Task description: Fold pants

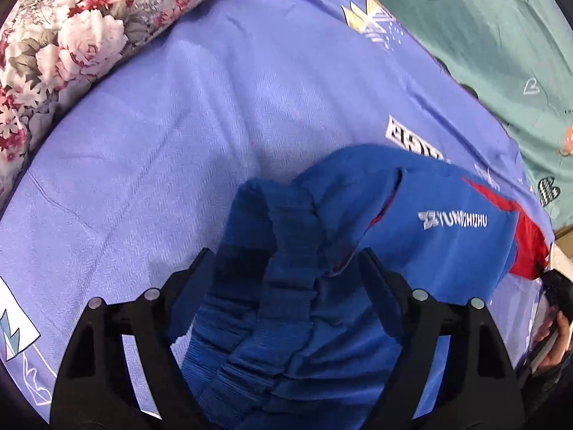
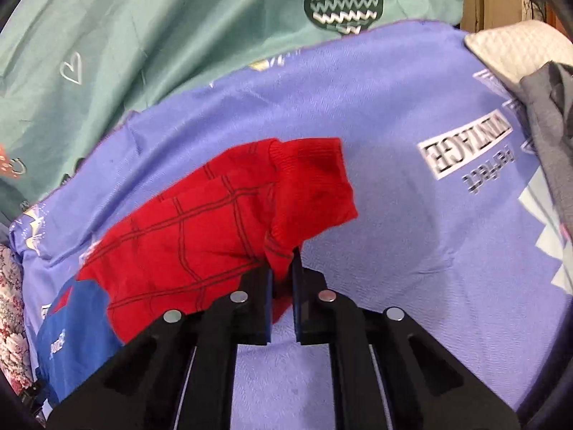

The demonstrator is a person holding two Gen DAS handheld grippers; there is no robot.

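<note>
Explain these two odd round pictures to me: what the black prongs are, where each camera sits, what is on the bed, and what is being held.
The black prongs are two-finger grippers, one in each of a person's hands, each with a camera looking along its fingers. In the left-hand view, the left gripper stands open around the blue waistband end of the pants, apparently not pinching it. In the right-hand view, the right gripper is shut on the red cuff of the same pants. They lie on a lilac printed sheet, with a green sheet beyond, a floral quilt at one side and a grey garment at the other.
</note>
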